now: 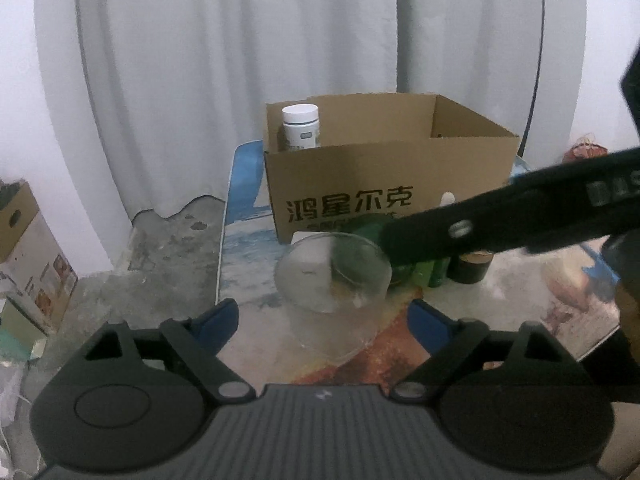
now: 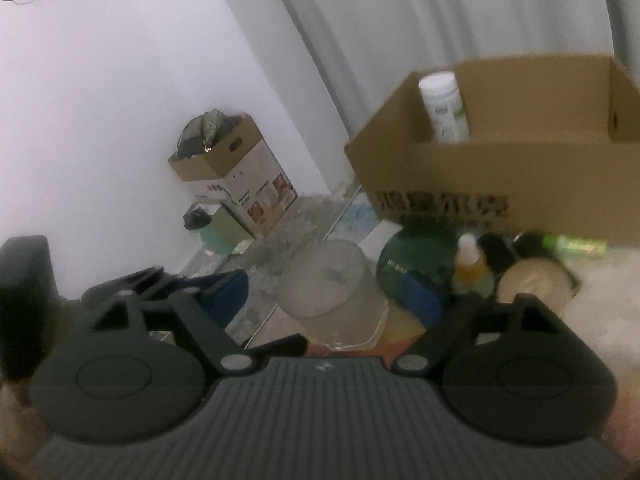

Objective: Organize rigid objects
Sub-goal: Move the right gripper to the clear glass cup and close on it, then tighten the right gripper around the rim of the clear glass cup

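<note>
A frosted clear glass (image 1: 332, 280) stands on the table in front of a brown cardboard box (image 1: 392, 188). A white bottle (image 1: 301, 126) stands inside the box at its left end. My left gripper (image 1: 324, 316) is open, with the glass between and just beyond its blue fingertips (image 1: 218, 318). My right gripper (image 2: 324, 292) is open around the same glass (image 2: 332, 292); its arm crosses the left wrist view from the right (image 1: 500, 224). The box (image 2: 500, 184) and white bottle (image 2: 444, 110) show behind.
A green round tin (image 2: 416, 264), a small orange bottle (image 2: 472, 268), a dark jar (image 1: 474, 266) and a round lid (image 2: 536, 280) crowd the table before the box. The table's left edge (image 1: 222, 264) drops to a concrete floor. A carton (image 2: 236, 176) stands by the wall.
</note>
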Demonstrator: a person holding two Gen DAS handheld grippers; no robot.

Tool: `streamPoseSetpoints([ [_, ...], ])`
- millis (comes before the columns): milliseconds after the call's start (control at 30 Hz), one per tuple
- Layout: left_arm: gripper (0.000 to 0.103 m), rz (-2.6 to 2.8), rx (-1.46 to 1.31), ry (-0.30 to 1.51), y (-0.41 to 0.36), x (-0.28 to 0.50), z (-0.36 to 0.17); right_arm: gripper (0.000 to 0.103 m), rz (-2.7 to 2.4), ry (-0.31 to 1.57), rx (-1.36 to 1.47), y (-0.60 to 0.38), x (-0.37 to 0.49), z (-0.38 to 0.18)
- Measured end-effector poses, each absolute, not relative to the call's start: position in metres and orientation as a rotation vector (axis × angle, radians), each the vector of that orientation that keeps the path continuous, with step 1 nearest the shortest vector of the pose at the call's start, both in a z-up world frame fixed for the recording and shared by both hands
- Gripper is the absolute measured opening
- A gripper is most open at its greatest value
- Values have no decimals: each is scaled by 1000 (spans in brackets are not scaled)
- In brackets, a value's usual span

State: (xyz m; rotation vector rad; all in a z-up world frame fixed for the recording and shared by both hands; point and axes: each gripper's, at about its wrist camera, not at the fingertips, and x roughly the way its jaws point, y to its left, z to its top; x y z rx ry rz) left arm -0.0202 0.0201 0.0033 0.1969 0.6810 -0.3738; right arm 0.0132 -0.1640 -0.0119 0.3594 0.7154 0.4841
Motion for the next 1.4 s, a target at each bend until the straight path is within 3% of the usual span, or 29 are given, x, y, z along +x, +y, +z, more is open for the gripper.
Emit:
streamPoseSetpoints([
  [133,88,-391,208,685,15,-16,-2,78,471,743,377,-155,23,-22],
  [267,78,-404,210,707,13,-8,-7,66,460,761,396,-152,33,-28],
  [567,71,-404,201,714,10,4,-16,41,430,795,422,-147,50,-42],
  [700,70,-397,195,719,10,5,-15,25,399,793,371,-144,51,-43],
  [1400,70,-427,141,780,8,-25,-4,23,449,845,358,-162,26,-36],
])
